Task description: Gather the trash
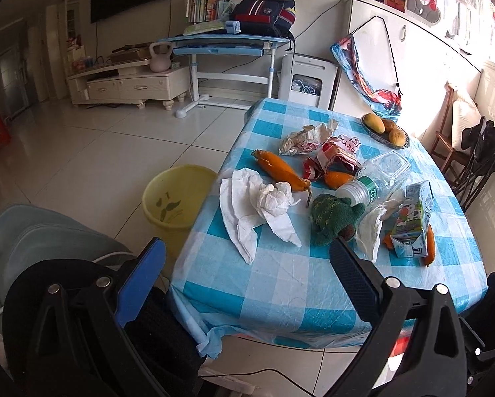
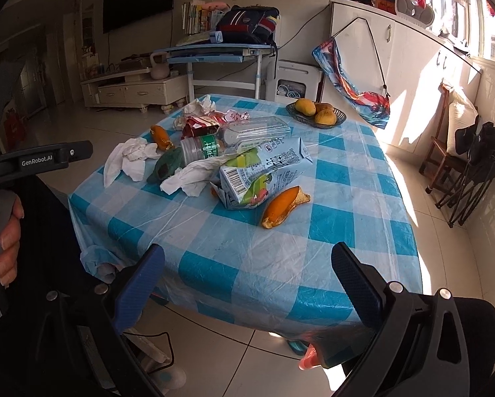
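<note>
Trash lies on a blue-checked table (image 1: 280, 281) (image 2: 234, 251): crumpled white tissue (image 1: 264, 205) (image 2: 131, 158), orange peels (image 1: 280, 167) (image 2: 285, 206), a milk carton (image 1: 411, 221) (image 2: 264, 172), a plastic bottle (image 1: 360, 190) (image 2: 202, 150), a clear plastic box (image 1: 388, 167) (image 2: 257, 129), red wrappers (image 1: 336, 160) (image 2: 201, 124) and a green stuffed toy (image 1: 333, 218) (image 2: 166, 165). A yellow bin (image 1: 176, 200) stands on the floor left of the table. My left gripper (image 1: 247, 274) is open at the table's near edge, holding nothing. My right gripper (image 2: 247, 278) is open too, short of the peel.
A fruit basket (image 1: 386, 132) (image 2: 317, 112) sits at the table's far side. A hand (image 2: 7, 231) grips the other tool's handle at the left. A blue desk (image 1: 227, 43), TV cabinet (image 1: 128, 82), white appliance (image 1: 308, 79) and wooden chair (image 1: 456, 145) stand around.
</note>
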The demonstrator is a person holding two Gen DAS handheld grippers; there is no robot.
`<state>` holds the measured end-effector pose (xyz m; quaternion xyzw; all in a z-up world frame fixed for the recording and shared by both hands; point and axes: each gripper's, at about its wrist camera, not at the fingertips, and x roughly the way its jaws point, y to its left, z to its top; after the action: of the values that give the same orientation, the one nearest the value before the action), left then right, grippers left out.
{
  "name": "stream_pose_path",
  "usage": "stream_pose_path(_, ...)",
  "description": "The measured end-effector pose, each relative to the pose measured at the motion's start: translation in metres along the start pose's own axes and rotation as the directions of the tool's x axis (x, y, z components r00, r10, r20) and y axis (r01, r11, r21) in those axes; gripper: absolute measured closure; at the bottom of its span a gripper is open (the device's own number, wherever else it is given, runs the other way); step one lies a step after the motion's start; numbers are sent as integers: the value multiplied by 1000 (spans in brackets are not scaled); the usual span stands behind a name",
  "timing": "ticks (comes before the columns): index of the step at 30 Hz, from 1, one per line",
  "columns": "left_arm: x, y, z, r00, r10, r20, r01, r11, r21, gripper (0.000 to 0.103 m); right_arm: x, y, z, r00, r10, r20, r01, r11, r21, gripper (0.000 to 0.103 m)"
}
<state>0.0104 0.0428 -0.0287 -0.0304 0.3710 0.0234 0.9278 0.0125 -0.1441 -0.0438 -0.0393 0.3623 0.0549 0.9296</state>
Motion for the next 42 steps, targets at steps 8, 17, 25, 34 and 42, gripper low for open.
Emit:
stream_pose_path(8, 33, -13, 8, 998, 12, -58, -9, 999, 53, 7, 17, 13, 7, 999, 23, -49, -25, 999, -41, 6)
stream_pose_path(17, 64, -21, 15, 994, 33, -104, -27, 997, 66, 7, 28, 24, 19, 995, 64, -71, -69, 995, -70, 6)
stream_pose_path(25, 82, -24, 17, 992, 39, -121, -31, 997, 66, 7, 44, 30, 24, 991, 100, -89, -106, 992, -69, 6)
stream_pose_path(34, 96, -18, 21, 989, 70, -133, -65, 997, 39, 7, 57, 13, 18, 990, 118, -76, -120, 993, -18, 6)
stream_pose_path(42, 111, -7, 32, 983, 124, -133, -124, 992, 4, 9, 63, -11, 17, 991, 123, -45, -120, 991, 58, 6)
